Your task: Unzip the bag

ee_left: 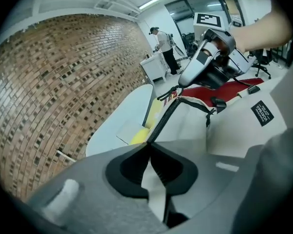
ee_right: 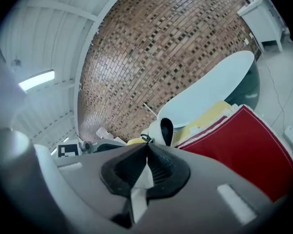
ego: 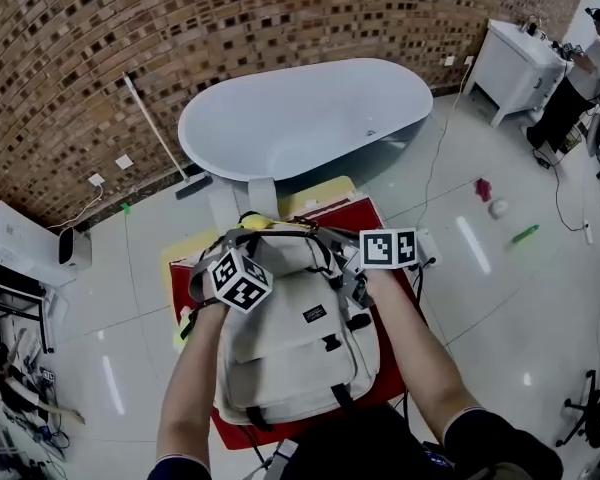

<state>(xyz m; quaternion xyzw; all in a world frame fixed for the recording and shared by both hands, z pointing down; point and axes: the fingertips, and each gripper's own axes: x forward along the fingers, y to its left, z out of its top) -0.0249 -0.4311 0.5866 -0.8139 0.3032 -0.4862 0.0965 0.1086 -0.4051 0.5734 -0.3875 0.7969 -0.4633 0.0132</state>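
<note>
I see the cream fabric backpack (ego: 300,348) lying on the red flat mat (ee_right: 244,150). My left gripper (ee_left: 149,144) is closed on its black strap (ee_left: 166,118), and my right gripper (ee_right: 147,146) pinches cream cloth at its top.

The head camera looks steeply down on the backpack (ego: 300,338), while cameras close behind the jaws of the left gripper (ee_left: 149,145) and right gripper (ee_right: 147,145) look outward, all sharing the bathtub (ego: 310,118) and brick wall (ego: 180,28).

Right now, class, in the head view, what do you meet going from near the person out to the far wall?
backpack → yellow mat → bathtub → brick wall
</note>
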